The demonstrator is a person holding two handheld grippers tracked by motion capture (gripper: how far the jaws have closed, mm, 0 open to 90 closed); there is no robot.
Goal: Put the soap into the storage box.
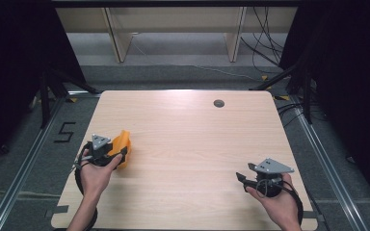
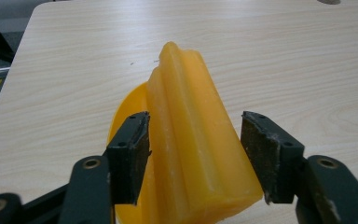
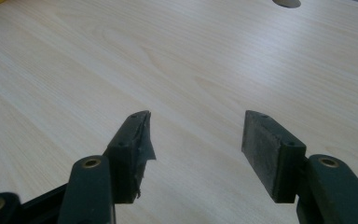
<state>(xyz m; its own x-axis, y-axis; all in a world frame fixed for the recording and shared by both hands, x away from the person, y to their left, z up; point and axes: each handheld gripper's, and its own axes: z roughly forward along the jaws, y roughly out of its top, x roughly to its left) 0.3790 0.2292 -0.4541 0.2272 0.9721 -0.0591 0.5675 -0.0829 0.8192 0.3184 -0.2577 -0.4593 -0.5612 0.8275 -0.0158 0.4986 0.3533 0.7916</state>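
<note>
While the left gripper [image 2: 193,158] straddles a ridged orange plastic wedge [image 2: 196,149] near the pale wooden table's [image 1: 197,144] left edge, its jaws look slightly loose, so the wedge could slip. Near the right edge, the right gripper [image 3: 196,149] hovers wide, empty.

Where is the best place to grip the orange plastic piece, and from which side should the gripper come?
Probably across the long ridged block, near its lower end, coming along its length as the left gripper does now. Its two long sides are fairly flat and fit between the open jaws; the rounded part behind offers less hold.
</note>
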